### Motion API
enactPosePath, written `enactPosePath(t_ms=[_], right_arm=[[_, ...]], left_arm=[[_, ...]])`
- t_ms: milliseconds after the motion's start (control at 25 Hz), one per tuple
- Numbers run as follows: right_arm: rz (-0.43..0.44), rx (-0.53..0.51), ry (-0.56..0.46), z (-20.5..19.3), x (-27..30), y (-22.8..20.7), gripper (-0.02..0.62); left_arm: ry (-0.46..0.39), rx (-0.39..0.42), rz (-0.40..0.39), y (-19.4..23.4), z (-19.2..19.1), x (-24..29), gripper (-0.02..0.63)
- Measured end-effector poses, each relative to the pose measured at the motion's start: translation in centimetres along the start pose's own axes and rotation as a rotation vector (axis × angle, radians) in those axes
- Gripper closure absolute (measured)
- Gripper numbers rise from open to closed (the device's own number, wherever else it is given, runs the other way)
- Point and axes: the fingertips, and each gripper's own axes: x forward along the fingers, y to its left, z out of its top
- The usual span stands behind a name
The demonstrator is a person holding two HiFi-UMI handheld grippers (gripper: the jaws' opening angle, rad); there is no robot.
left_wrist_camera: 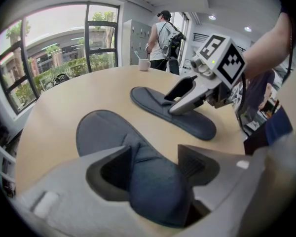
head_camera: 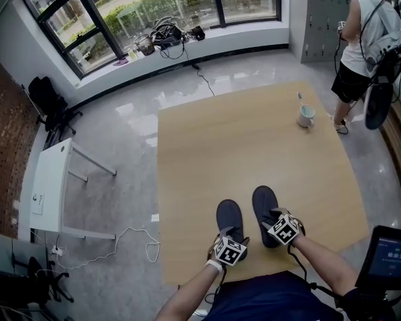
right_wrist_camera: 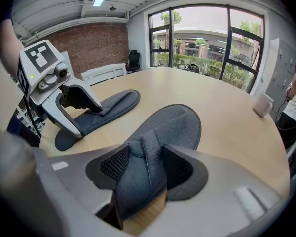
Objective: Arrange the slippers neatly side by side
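Two dark grey, soft fabric slippers sit on the wooden desk (head_camera: 254,146), close to its near edge. The left slipper (head_camera: 230,218) and right slipper (head_camera: 264,209) lie flat with a narrow gap between them, long axes running from near edge to far edge, the right one a touch further out. Toes seem to face the far edge. The left gripper (left_wrist_camera: 154,152) is pinched onto the left slipper's near end, and the right gripper (right_wrist_camera: 145,149) is clamped on the right slipper's bunched upper.
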Motion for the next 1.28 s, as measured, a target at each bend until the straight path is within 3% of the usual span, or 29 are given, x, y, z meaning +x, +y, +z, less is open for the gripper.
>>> enactPosePath(t_ms=[800, 1280], right_arm=[[-0.037, 0.049, -0.020, 0.5, -0.5, 1.5, 0.371], [-0.032, 0.064, -0.030, 0.3, -0.9, 3.8, 0.371]], left_arm=[[-0.013, 0.005, -0.010, -1.2, 0.4, -0.1, 0.304], [-0.030, -0.083, -0.028, -2.0, 1.0, -0.3, 0.304]])
